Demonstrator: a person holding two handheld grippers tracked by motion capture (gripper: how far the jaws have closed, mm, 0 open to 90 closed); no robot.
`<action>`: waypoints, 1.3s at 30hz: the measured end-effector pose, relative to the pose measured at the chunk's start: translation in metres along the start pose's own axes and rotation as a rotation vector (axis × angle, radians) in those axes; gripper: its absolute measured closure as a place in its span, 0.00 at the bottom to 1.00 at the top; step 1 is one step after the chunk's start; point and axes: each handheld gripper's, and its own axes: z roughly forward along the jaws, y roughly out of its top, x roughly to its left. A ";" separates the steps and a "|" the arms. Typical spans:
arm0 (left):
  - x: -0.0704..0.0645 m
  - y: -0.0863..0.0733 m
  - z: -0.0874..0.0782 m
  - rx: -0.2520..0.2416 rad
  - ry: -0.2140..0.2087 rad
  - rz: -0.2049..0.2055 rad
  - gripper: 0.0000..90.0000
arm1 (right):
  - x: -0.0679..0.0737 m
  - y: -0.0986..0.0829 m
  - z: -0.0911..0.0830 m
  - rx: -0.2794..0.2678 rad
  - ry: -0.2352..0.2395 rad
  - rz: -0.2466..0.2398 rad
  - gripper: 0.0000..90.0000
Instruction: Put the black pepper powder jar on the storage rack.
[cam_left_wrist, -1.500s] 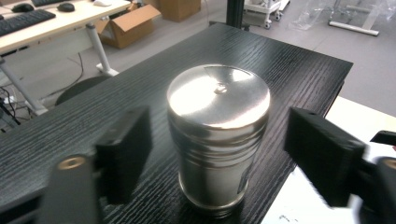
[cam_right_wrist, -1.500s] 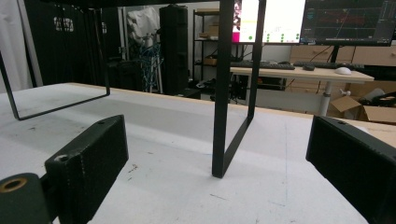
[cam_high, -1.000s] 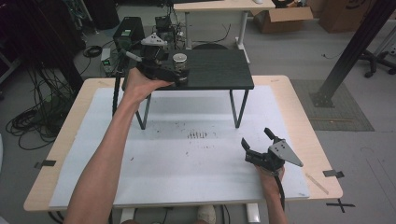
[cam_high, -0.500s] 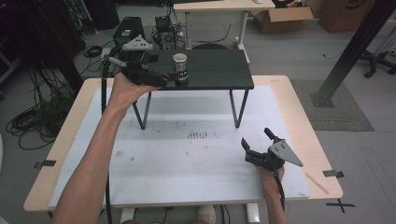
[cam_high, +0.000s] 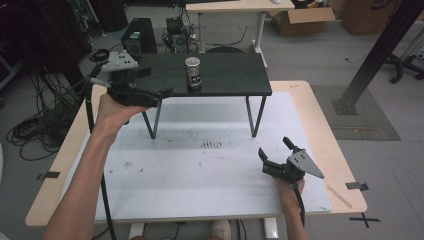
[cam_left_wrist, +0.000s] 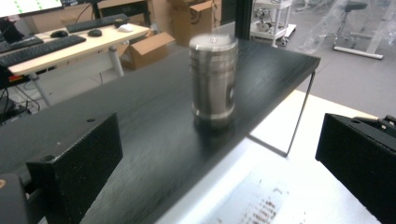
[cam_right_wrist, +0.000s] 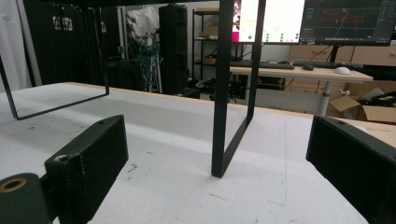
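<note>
A metal can (cam_high: 193, 73) stands upright on the black shelf (cam_high: 230, 80) that rests on the white table top. In the left gripper view the can (cam_left_wrist: 213, 79) stands near the shelf's front edge (cam_left_wrist: 154, 154), straight ahead and apart from the jaws. My left gripper (cam_high: 157, 82) is open at the shelf's left end, pointing right at the can with nothing held. My right gripper (cam_high: 274, 147) is open and low over the table at the front right. In its own view the right gripper (cam_right_wrist: 219, 156) faces a black shelf leg (cam_right_wrist: 231, 93).
The shelf stands on thin black wire legs (cam_high: 256, 115) over the white mat (cam_high: 200, 170). A dark smudge (cam_high: 211, 144) marks the mat's middle. Cables and a computer tower (cam_high: 138, 36) lie beyond the table's far left; a black post (cam_high: 372, 55) rises at right.
My left gripper has drawn back leftward from the can, which stays upright on the shelf. The right gripper has not moved.
</note>
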 end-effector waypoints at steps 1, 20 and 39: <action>0.001 -0.004 -0.002 -0.002 0.000 -0.006 0.01 | 0.000 0.000 0.000 0.000 -0.001 -0.001 0.06; 0.005 -0.071 -0.031 -0.054 0.027 -0.035 0.01 | 0.000 0.000 0.000 0.001 0.000 -0.002 0.06; 0.017 -0.167 -0.054 -0.087 0.111 -0.070 0.02 | 0.000 0.000 0.000 0.000 -0.002 -0.005 0.06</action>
